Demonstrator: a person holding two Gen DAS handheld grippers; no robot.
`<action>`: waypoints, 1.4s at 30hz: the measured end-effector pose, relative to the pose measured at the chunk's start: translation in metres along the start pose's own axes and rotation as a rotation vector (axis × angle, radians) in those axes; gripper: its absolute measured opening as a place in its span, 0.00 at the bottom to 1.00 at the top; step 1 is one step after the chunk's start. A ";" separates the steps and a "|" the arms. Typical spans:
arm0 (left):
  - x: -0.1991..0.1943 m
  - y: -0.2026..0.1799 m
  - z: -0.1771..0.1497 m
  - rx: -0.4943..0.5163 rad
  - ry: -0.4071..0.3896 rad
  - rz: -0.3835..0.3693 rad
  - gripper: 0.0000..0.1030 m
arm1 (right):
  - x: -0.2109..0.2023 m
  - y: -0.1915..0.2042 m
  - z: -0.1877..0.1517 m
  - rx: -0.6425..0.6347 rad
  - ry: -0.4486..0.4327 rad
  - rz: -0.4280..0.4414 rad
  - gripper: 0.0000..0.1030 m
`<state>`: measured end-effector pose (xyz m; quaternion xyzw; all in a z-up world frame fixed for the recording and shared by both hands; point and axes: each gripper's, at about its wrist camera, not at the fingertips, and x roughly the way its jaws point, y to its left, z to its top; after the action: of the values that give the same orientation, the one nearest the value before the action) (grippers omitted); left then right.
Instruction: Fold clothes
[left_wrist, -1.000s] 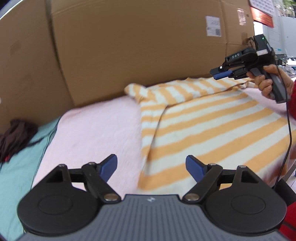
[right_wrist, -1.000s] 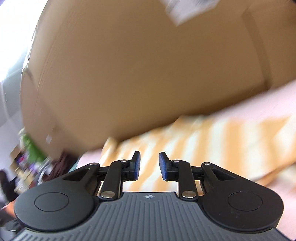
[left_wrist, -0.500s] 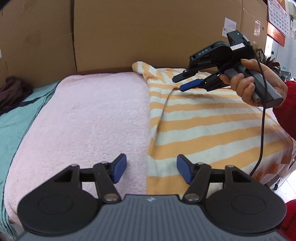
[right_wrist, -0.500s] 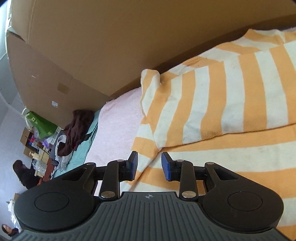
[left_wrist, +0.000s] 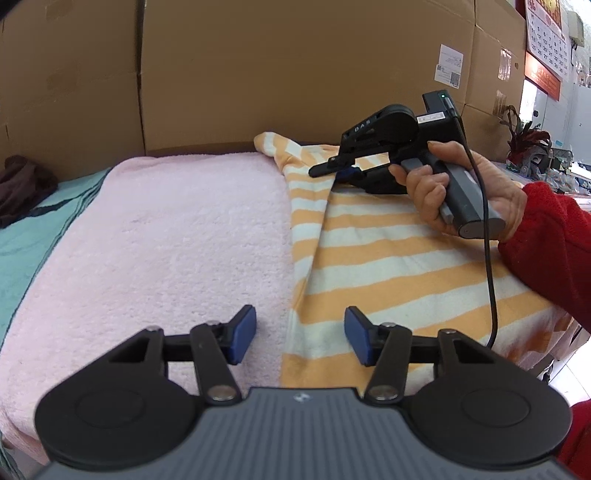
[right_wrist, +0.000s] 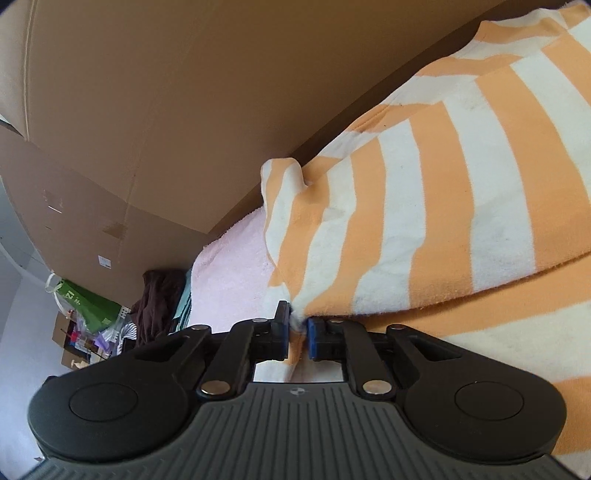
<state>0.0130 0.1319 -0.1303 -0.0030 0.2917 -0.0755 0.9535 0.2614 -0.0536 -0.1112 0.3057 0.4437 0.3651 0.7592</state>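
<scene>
Two grippers: both at the striped shirt (left_wrist: 388, 258)
Left gripper (left_wrist: 300, 341): jaws apart and just closing, straddling the shirt's near hem, pads clear of it
Striped shirt: flat on pink towel (left_wrist: 166, 240)
Right gripper (right_wrist: 296, 332): just closed, pinching the shirt's folded sleeve edge
Cardboard boxes (left_wrist: 258, 74): behind the shirt

Both wrist views face the cardboard wall (left_wrist: 295, 66) (sharing striped garment (left_wrist: 388, 258)).
</scene>
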 end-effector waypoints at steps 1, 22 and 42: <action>-0.001 0.000 0.001 0.001 0.005 -0.008 0.53 | 0.002 -0.001 0.000 0.011 0.002 0.021 0.06; -0.019 0.030 -0.002 -0.091 0.099 -0.163 0.24 | -0.004 -0.001 0.002 0.033 -0.023 0.042 0.08; -0.030 0.006 0.017 -0.106 0.099 -0.239 0.00 | -0.013 -0.003 0.009 0.066 -0.086 0.080 0.08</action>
<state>-0.0010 0.1418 -0.0998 -0.0842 0.3395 -0.1731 0.9207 0.2658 -0.0672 -0.1043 0.3634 0.4099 0.3672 0.7517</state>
